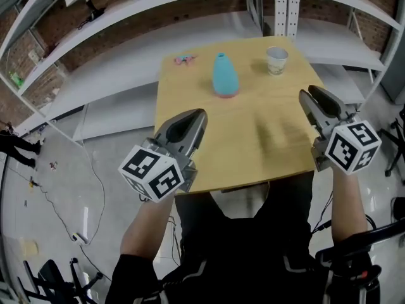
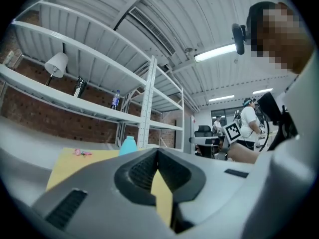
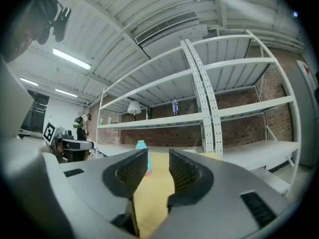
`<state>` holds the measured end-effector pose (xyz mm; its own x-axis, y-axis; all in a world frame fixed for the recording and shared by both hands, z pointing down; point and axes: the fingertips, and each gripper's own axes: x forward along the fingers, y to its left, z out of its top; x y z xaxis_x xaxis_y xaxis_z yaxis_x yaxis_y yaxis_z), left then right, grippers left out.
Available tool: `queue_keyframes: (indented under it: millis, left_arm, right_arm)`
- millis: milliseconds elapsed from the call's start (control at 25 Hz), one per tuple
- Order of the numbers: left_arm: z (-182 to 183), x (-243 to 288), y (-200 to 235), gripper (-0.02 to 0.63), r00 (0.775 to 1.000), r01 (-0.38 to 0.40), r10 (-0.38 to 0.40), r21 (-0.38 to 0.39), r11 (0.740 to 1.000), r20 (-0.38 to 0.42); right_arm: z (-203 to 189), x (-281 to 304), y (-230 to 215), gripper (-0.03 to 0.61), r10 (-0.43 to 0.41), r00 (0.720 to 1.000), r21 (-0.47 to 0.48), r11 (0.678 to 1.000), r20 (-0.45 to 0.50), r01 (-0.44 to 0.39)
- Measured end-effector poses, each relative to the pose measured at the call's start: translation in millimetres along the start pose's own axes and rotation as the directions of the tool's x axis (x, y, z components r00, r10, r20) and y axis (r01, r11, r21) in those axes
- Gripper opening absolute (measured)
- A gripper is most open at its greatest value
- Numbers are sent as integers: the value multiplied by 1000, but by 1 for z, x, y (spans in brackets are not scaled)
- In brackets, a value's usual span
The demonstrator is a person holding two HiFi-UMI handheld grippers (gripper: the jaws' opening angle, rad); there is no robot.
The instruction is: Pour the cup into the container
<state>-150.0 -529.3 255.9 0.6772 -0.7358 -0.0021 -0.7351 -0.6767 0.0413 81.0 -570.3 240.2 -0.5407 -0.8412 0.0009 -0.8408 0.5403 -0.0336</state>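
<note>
cup (image 1: 276, 61), pale and upright, stands in the upper right part of the head view, near the far right corner of the yellow wooden table (image 1: 253, 151). nothing touches it, and what it holds cannot be made out.

at the lower left of the head view the left gripper (image 1: 200, 114) lies over the near left edge of the table, its marker cube (image 1: 152, 173) closest to the camera and its nose aimed at the far side. in the left gripper view its jaws (image 2: 157, 154) meet at the tips, with nothing between them; only a sliver of table shows through the gap lower down.

up and left of centre, a small pink and teal object (image 1: 185, 59) lies near the far left corner of the table, too small to identify. just right of it, at top centre, stands the container (image 1: 224, 76), a light blue vase shape with a narrow neck and a pink base, upright. it is well apart from the cup and from both grippers.

at the right edge of the table the right gripper (image 1: 306, 94) points the same way, marker cube (image 1: 353, 147) behind it. in the right gripper view its jaws (image 3: 158, 156) stand a narrow gap apart and empty, with the container (image 3: 142, 145) far off past the left jaw.

white shelves (image 1: 190, 18) on a brick wall run across the top.
</note>
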Motion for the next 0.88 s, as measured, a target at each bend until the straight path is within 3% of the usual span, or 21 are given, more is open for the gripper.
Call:
queue_keyframes:
  millis: [200, 480, 640, 880]
  left_arm:
    - [-9, 18, 33, -8, 998, 3, -2, 6, 1000, -58]
    - [-18, 53, 78, -8, 996, 8, -5, 32, 999, -90]
    - [-28, 66, 95, -8, 996, 2, 1, 33, 999, -92]
    - [-42, 77, 117, -8, 995, -30, 27, -30, 999, -96]
  right_arm:
    - [-12, 43, -25, 221, -16, 997, 7, 1000, -71, 16]
    - [-36, 116, -70, 316, -34, 979, 13, 999, -200, 37]
    - [-51, 139, -89, 339, -48, 969, 26, 998, -241, 56]
    - [-72, 163, -104, 345, -48, 950, 24, 998, -307, 58]
